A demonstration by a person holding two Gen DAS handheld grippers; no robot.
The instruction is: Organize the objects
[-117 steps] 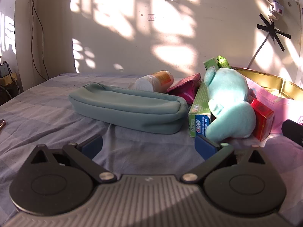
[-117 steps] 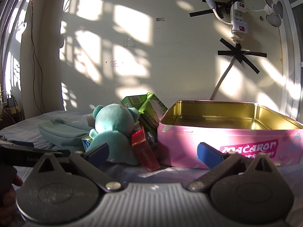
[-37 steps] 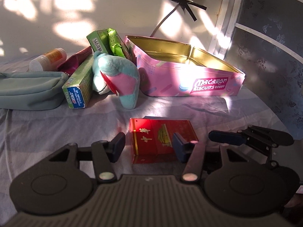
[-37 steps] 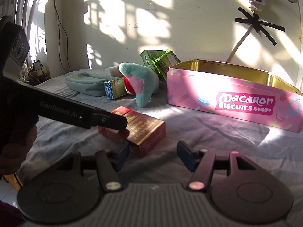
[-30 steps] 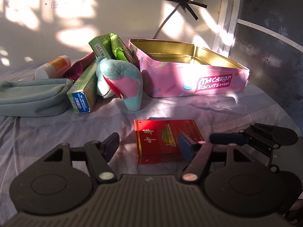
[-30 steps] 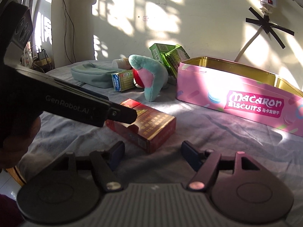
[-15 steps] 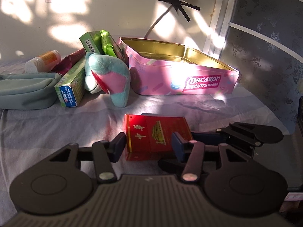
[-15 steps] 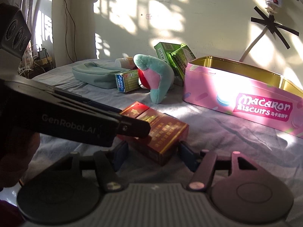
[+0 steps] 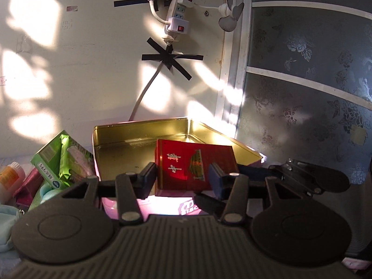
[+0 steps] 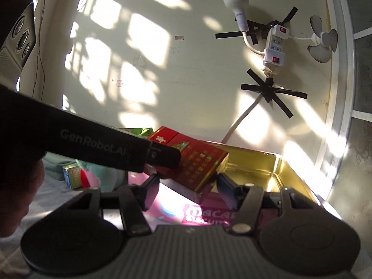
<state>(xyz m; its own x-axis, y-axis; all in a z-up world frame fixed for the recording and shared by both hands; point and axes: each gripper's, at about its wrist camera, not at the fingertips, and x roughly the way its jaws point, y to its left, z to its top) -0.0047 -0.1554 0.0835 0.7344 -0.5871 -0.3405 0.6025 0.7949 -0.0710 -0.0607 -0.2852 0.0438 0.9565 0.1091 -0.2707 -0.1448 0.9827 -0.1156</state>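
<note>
At left, green cartons (image 9: 55, 160), a pill bottle (image 9: 9, 176) and a plush toy (image 10: 100, 172) wait on the bed; both grippers' jaws, the left gripper (image 9: 182, 177) having just closed, clamp the red box (image 9: 195, 165) above the empty pink tin (image 9: 130, 144); nothing is packed yet.

**What You Had in View: A Count**

You had one flat red cardboard box with gold lettering (image 9: 195, 165) and one pink rectangular biscuit tin with a gold interior (image 9: 130, 137). You had two green cardboard packs (image 9: 62, 155) leaning together beside the tin, and one small green-and-blue carton (image 10: 71, 176). One white bottle with an orange label (image 9: 9, 177) and one magenta foil pouch (image 9: 28, 186) lay at the far left. One teal plush toy (image 10: 102, 174) and one pale teal fabric pouch (image 10: 54, 167) completed it.
</note>
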